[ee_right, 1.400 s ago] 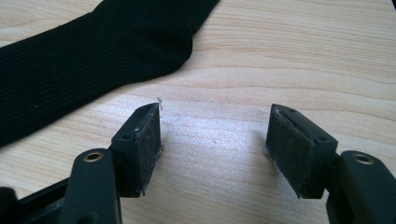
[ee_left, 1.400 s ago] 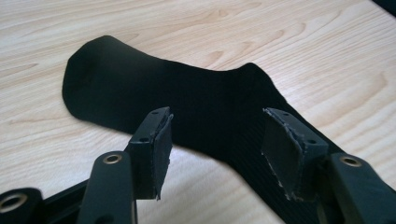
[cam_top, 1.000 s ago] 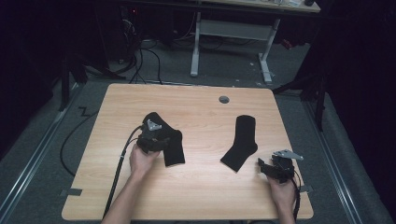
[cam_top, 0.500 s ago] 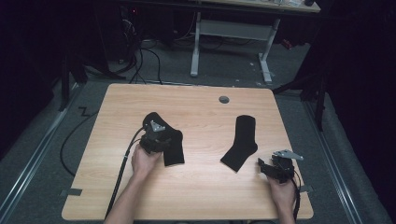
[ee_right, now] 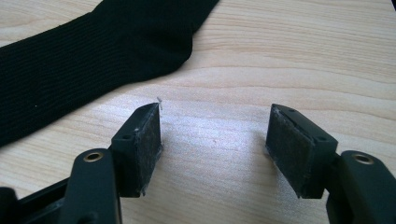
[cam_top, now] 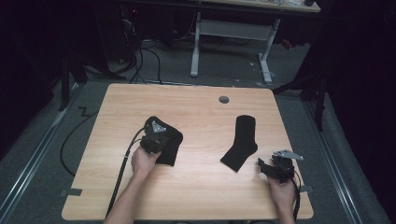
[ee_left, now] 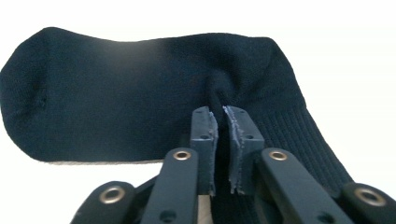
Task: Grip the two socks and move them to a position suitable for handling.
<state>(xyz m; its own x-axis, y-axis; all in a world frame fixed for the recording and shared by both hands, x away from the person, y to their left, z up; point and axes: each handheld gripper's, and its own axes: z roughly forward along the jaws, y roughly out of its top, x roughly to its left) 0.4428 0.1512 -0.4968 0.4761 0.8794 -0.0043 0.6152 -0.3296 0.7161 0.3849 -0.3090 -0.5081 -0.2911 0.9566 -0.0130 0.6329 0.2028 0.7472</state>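
My left claw [ee_left: 223,140] pinches a fold of the dark sock [ee_left: 140,98] on the desk [cam_top: 196,186] — soft, limp knit, best gripped by a bunched edge. My right claw [ee_right: 212,140] gapes empty near the second sock [cam_top: 240,142].

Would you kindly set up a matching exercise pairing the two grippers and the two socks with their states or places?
Things:
1. left gripper
2. right gripper
3. left sock
4. right sock

States:
A. lies flat, touched by nothing
B. jaws wide apart over bare table
C. pinched into a fold
D. jaws closed on cloth

Pairs: 1-D, 2-B, 3-C, 4-A
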